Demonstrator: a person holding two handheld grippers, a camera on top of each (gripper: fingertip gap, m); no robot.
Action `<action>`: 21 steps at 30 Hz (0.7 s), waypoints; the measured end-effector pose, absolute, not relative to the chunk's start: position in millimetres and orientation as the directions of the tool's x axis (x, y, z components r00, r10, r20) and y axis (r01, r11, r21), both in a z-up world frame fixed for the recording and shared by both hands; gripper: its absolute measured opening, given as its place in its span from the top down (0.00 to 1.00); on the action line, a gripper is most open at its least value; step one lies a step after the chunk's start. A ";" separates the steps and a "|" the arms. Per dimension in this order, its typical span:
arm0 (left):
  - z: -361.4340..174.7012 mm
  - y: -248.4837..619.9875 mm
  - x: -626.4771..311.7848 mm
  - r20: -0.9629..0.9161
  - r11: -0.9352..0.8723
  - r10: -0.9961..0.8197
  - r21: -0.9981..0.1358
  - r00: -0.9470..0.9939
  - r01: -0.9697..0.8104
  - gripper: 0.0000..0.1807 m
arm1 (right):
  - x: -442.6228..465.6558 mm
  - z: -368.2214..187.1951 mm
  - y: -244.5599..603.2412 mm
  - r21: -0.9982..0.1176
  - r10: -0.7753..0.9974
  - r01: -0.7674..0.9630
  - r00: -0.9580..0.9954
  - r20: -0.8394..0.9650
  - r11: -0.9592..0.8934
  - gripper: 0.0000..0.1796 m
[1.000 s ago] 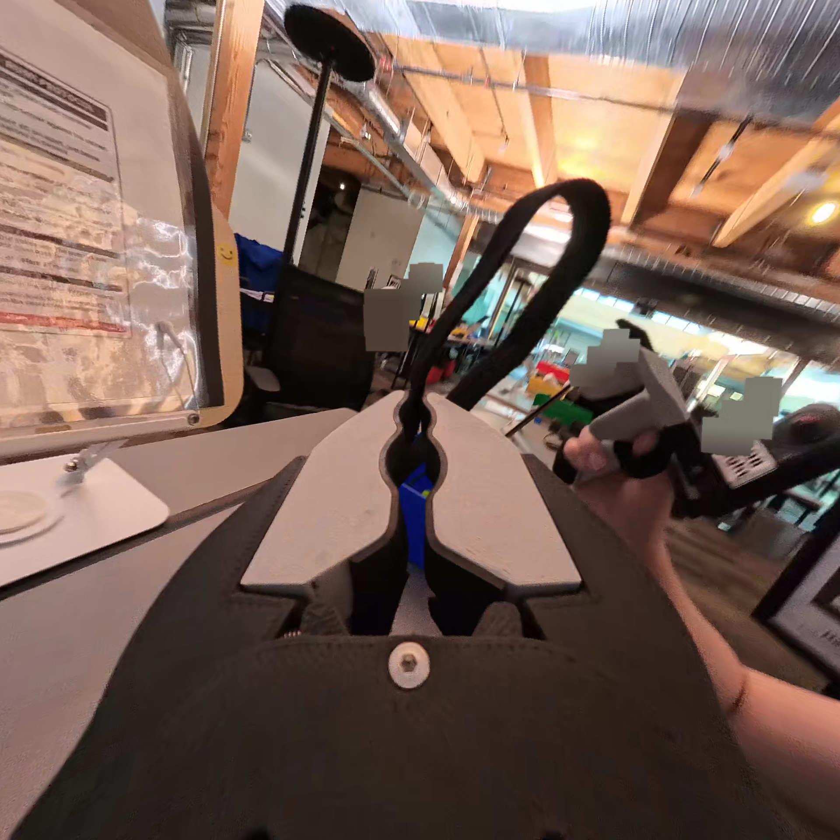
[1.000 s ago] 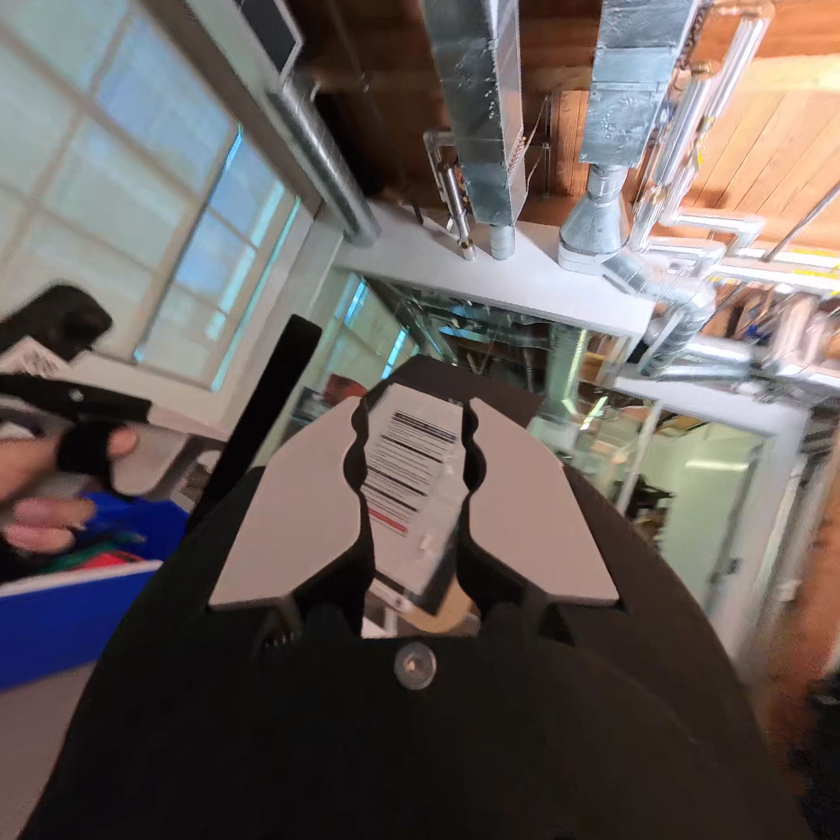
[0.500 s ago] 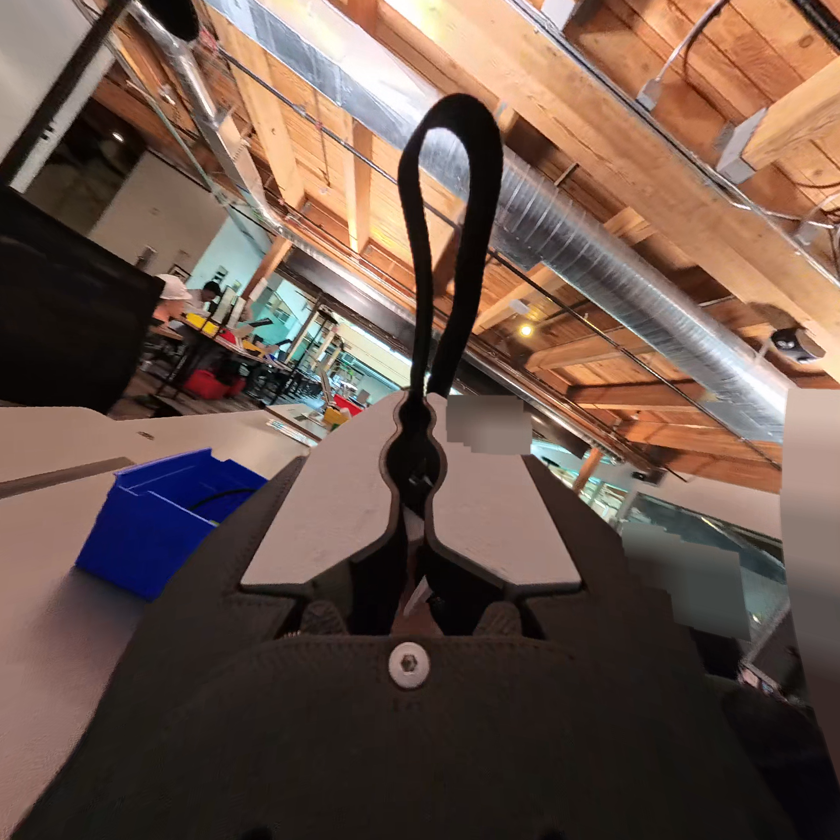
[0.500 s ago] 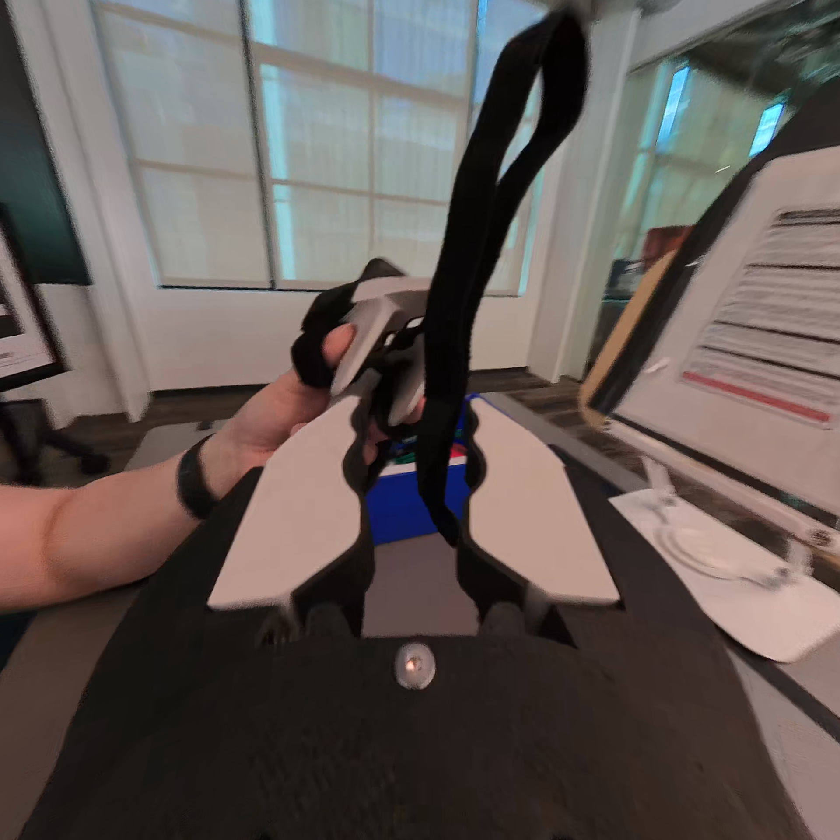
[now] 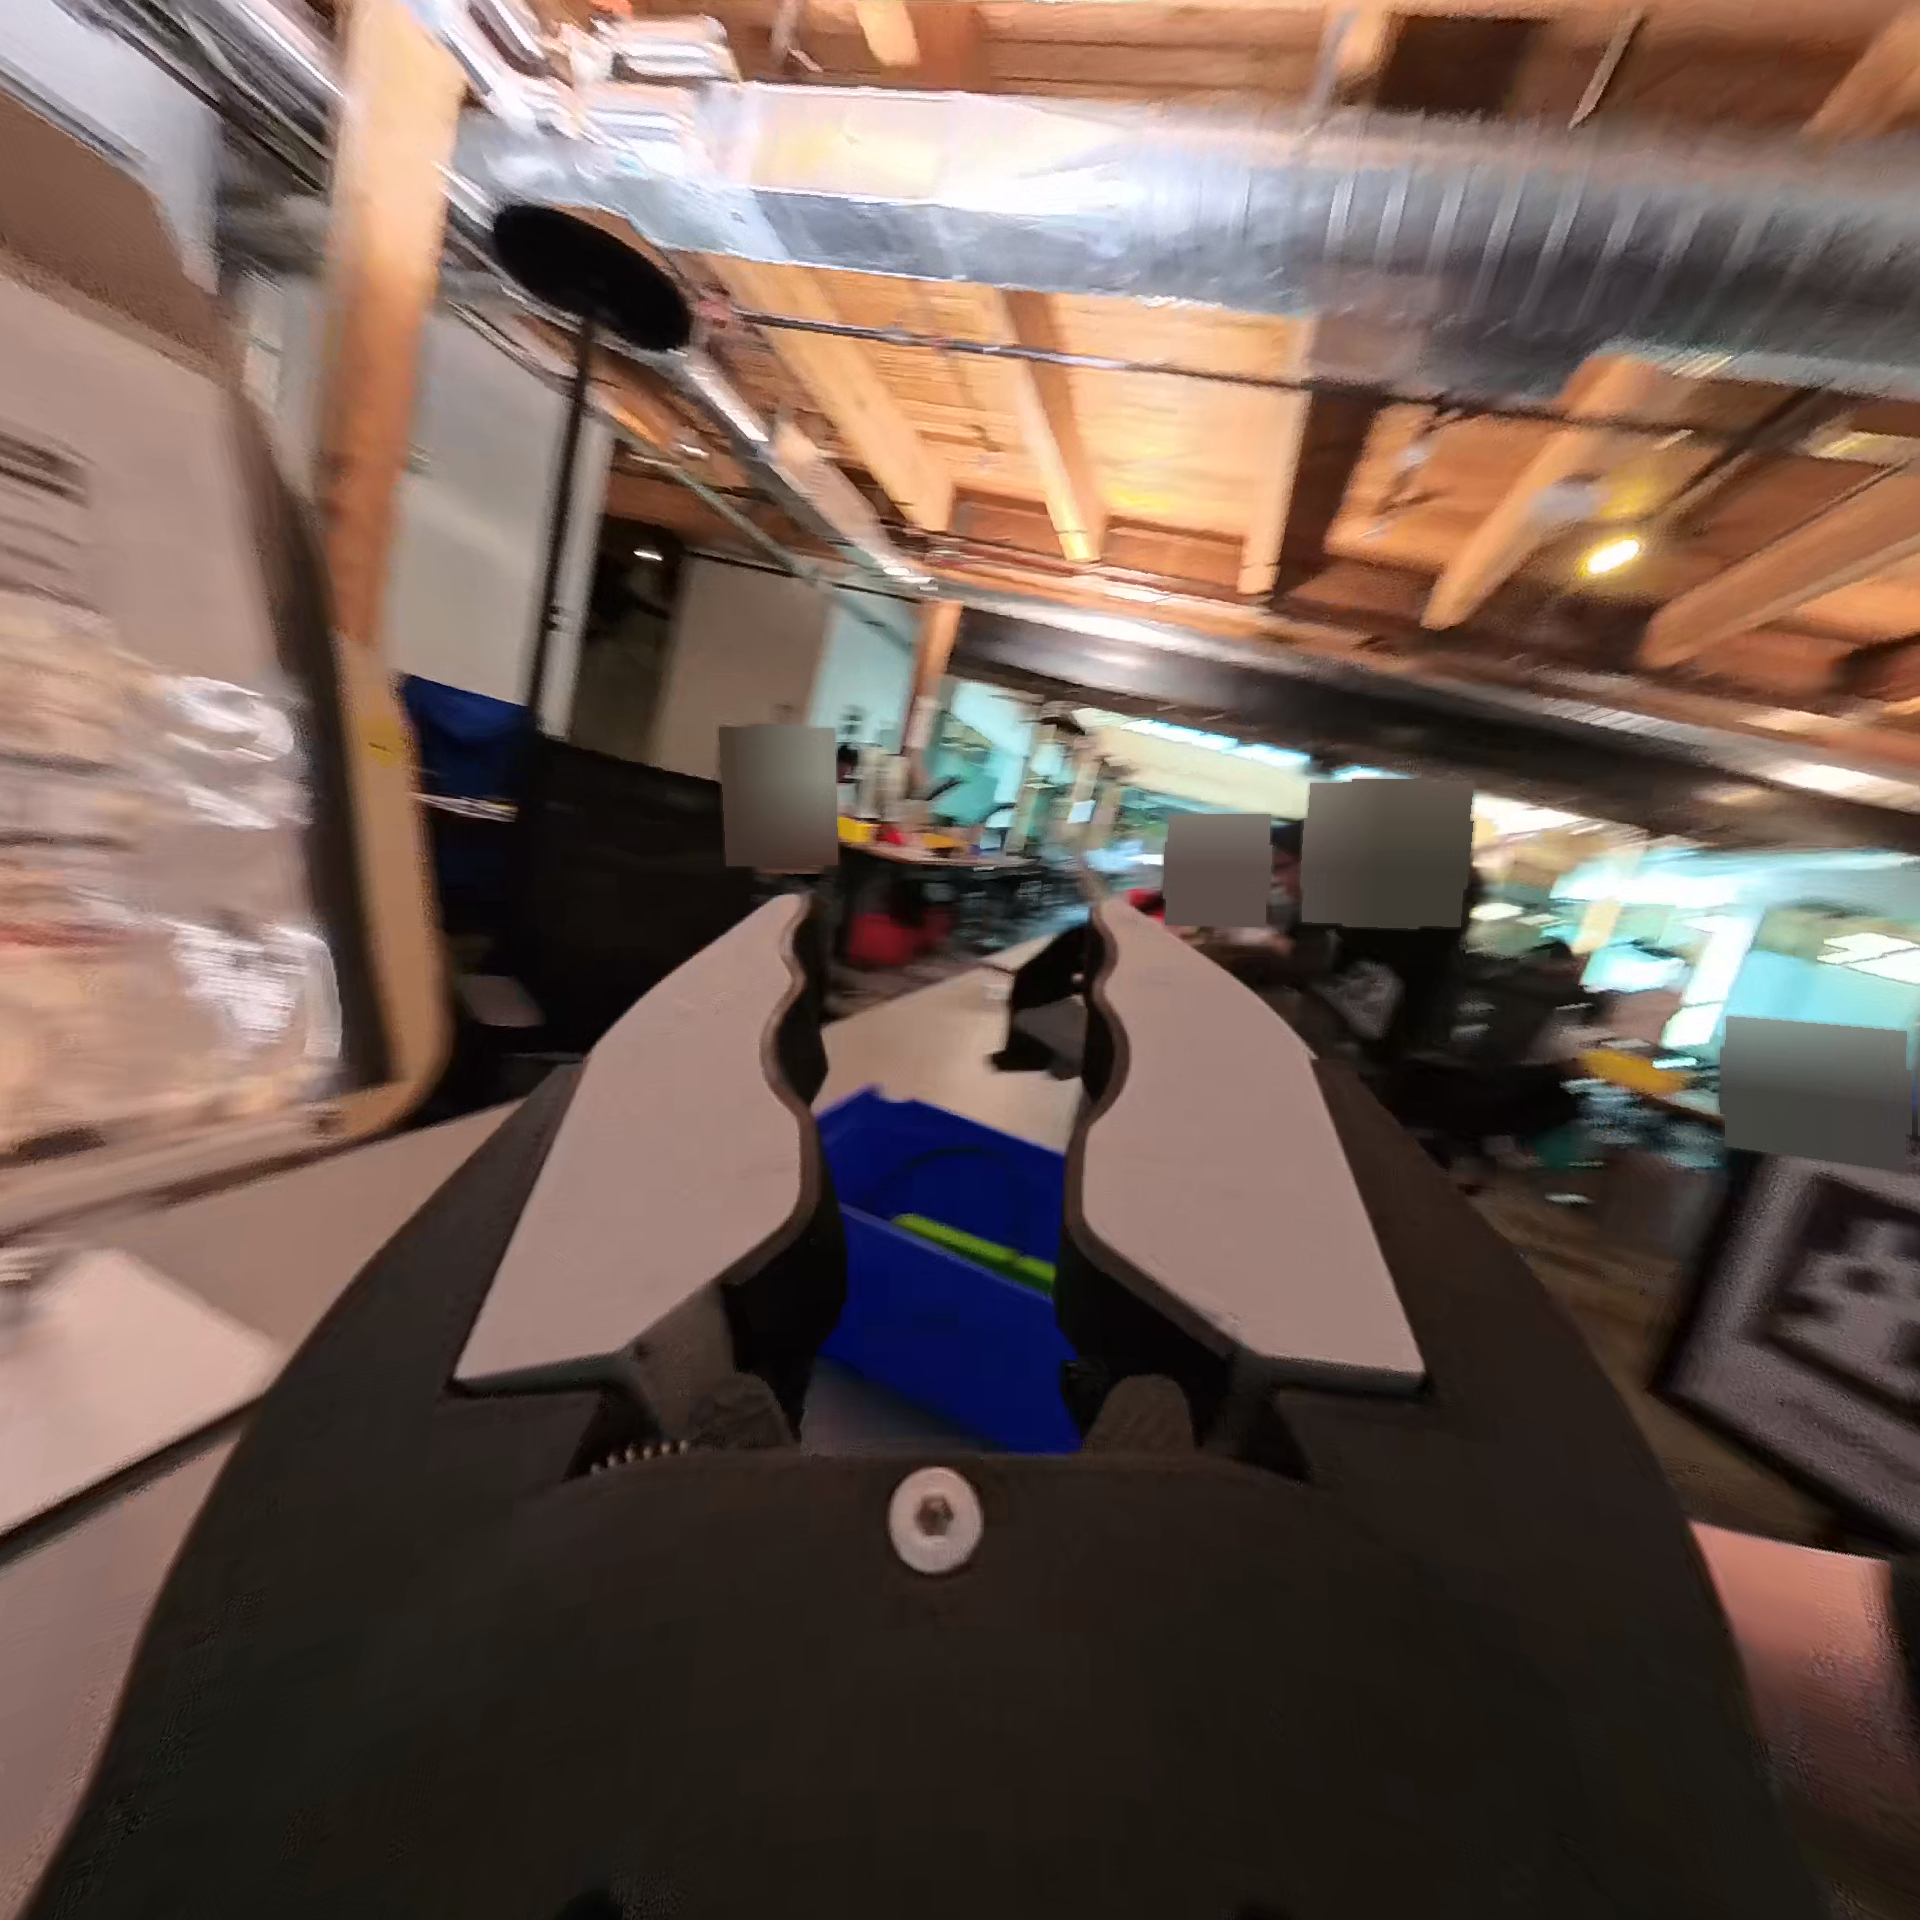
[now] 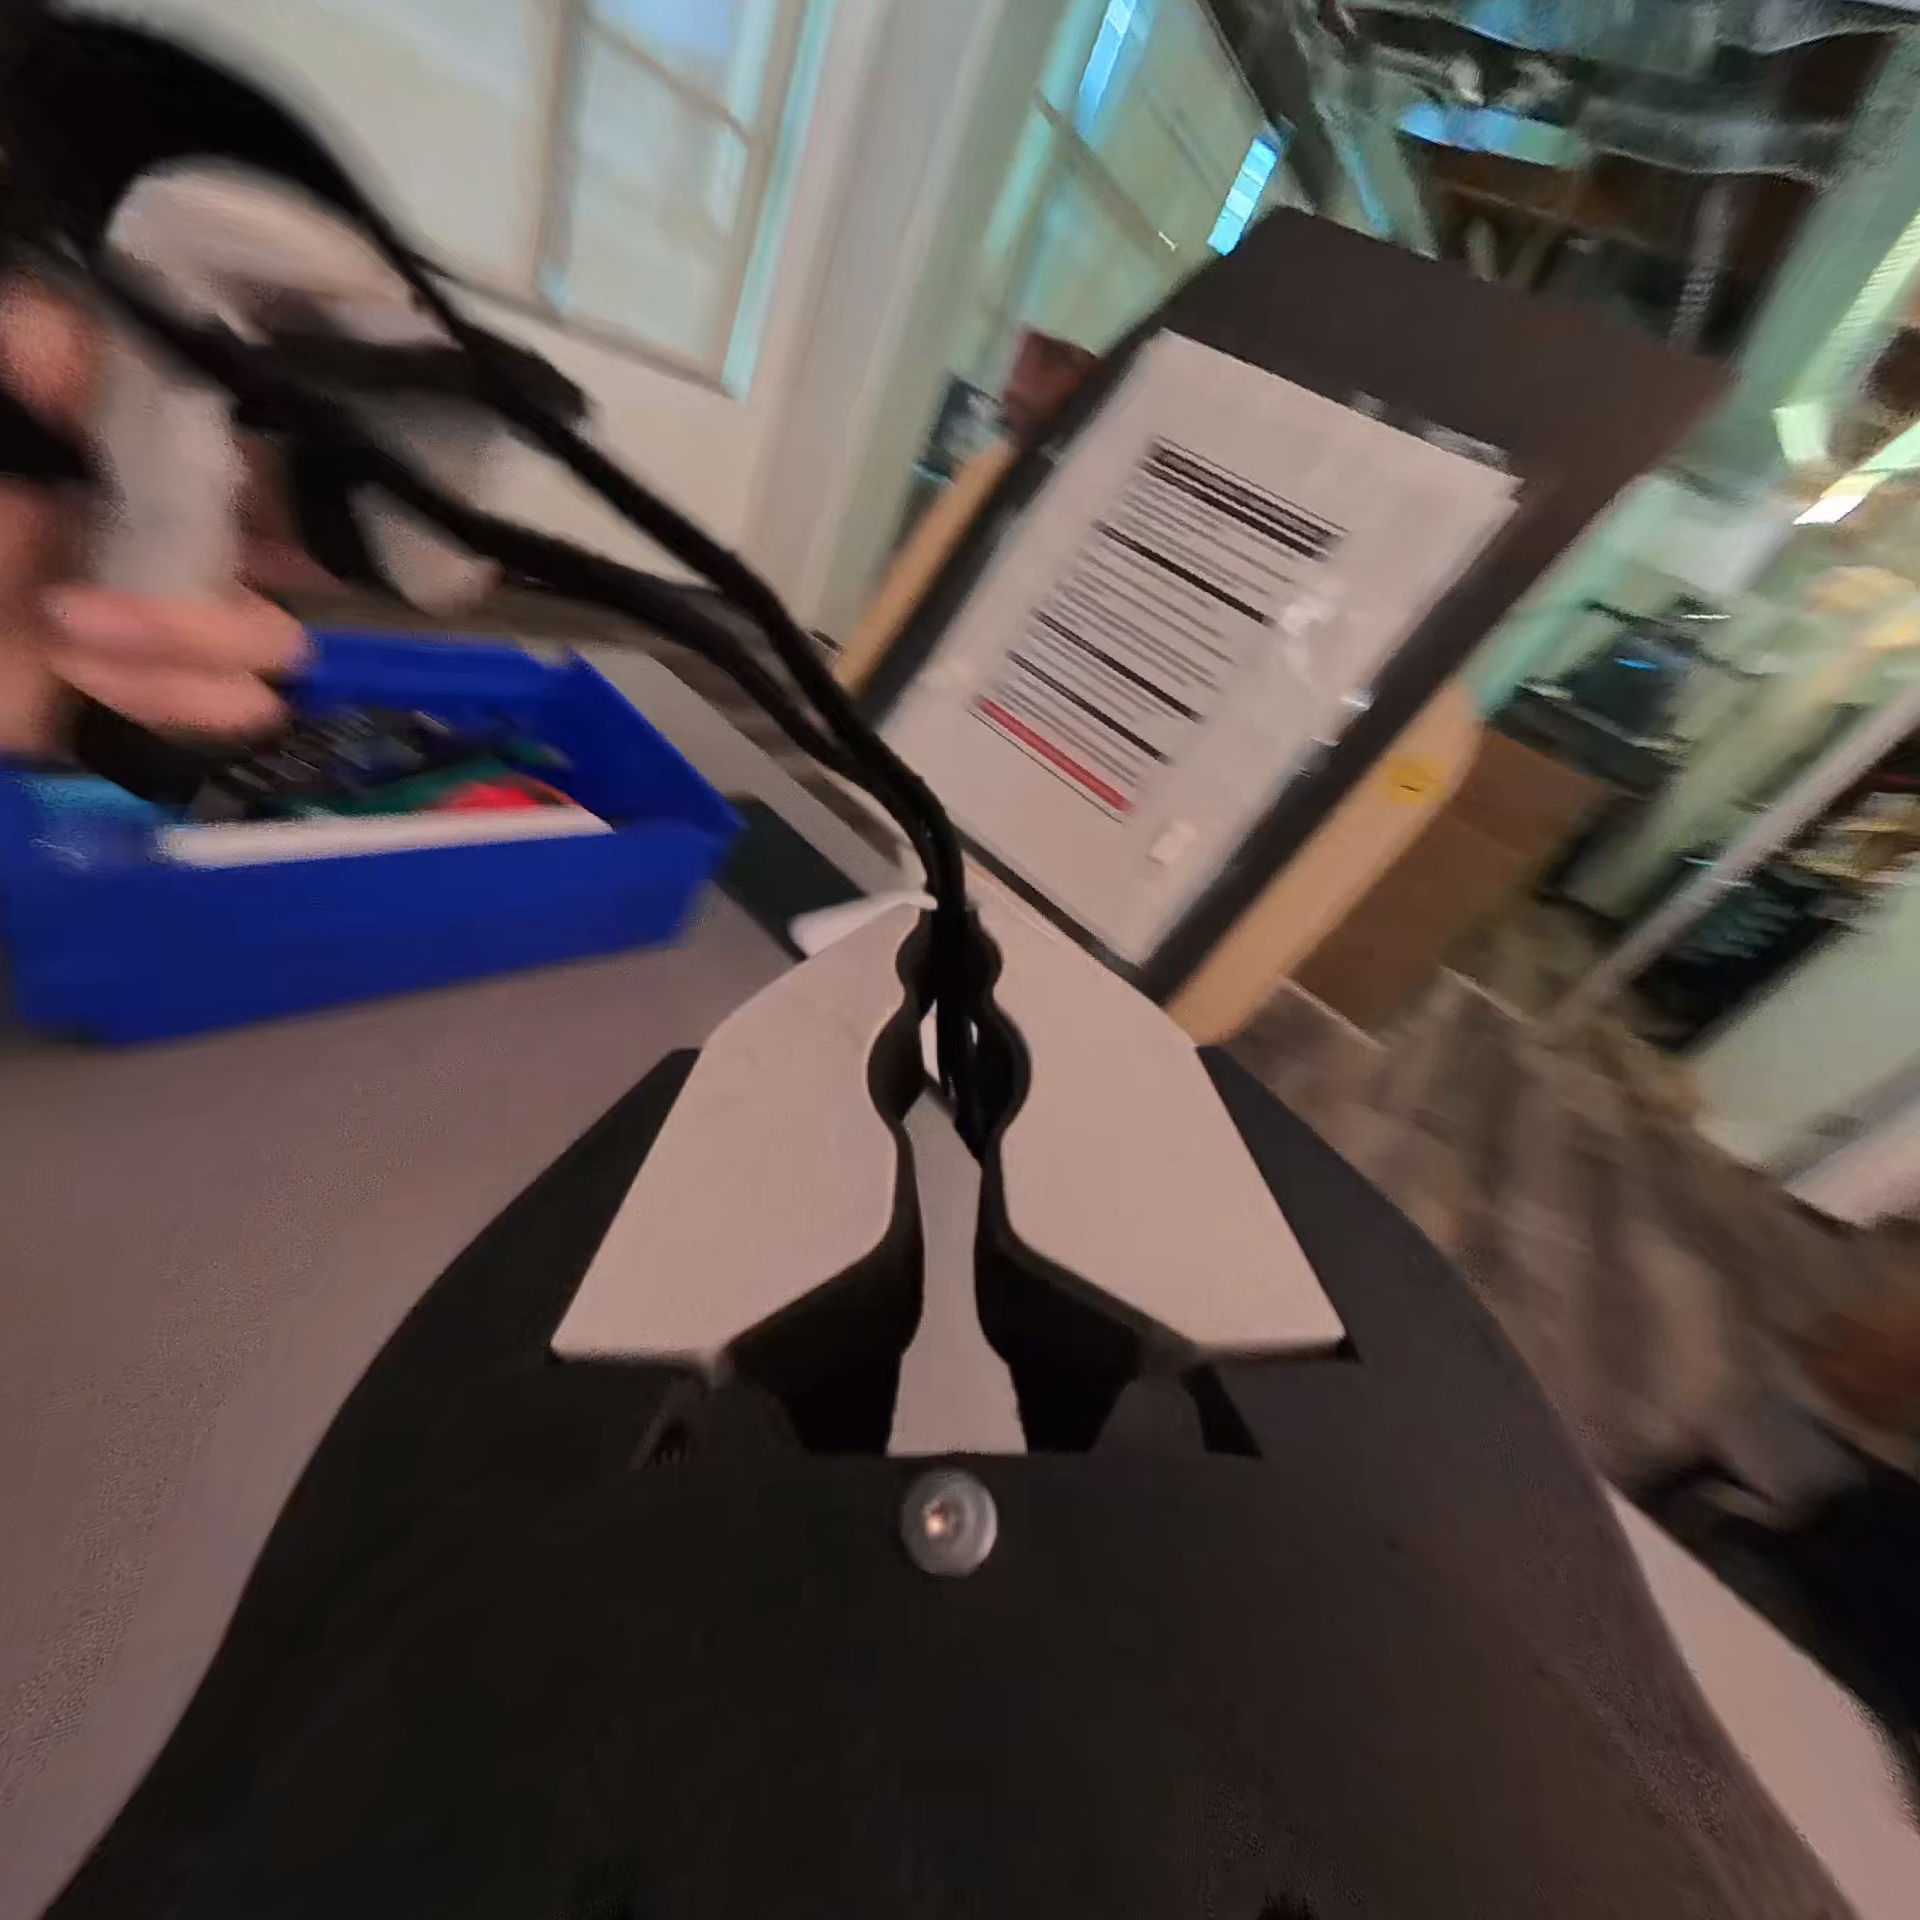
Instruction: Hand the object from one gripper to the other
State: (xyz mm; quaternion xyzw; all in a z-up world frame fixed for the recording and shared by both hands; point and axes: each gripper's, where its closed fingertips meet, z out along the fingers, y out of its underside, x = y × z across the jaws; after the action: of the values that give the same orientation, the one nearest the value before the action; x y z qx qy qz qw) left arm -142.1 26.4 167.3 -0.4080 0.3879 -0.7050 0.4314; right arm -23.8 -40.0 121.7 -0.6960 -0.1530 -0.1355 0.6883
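Observation:
The object is a black strap loop (image 6: 727, 592). My right gripper (image 6: 945, 920) is shut on one end of it, and the strap runs up and to the left from the jaws. Its far end is blurred in front of the left gripper (image 6: 156, 488), which a hand (image 6: 135, 644) holds at the far left; I cannot tell if they touch. In the left wrist view my left gripper (image 5: 951, 920) is open with nothing between its jaws. It points over a blue bin (image 5: 935, 1299).
The blue bin (image 6: 343, 914) holds several small items and stands on the grey table (image 6: 208, 1195). A framed sign board (image 6: 1174, 623) stands at the table's edge; it also shows in the left wrist view (image 5: 156, 779). A black stand (image 5: 582, 281) rises behind it. There is about 15 cm between the tips of the two grippers.
The left gripper has opened and let go of the strap. The right gripper has shut on it and holds it. Both views have swung and are blurred by motion.

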 end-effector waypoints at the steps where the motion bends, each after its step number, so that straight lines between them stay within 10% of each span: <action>1: 168.7 32.5 -145.3 0.196 -0.260 -0.954 -0.918 -0.227 0.300 0.73 | -10.3 120.9 -43.0 -0.885 -0.037 0.464 0.884 0.466 -0.050 0.97; 11: 145.2 14.5 -132.6 0.001 -0.005 -0.997 -0.998 -0.079 0.059 0.66 | 12.3 97.0 -37.8 -0.716 -0.098 0.634 0.725 0.682 -0.291 0.97; 21: 69.1 8.8 -86.1 0.125 -0.129 -0.992 -0.963 0.029 -0.236 0.63 | 20.0 99.7 -42.1 -0.710 -0.124 0.627 0.715 0.688 -0.322 0.97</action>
State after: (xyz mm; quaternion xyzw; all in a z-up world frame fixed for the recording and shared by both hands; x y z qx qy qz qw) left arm -86.1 8.8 69.1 -0.5907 0.5194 -0.4642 0.4072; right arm 20.0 -42.1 99.7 -0.7399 -0.1697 -0.3370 0.5569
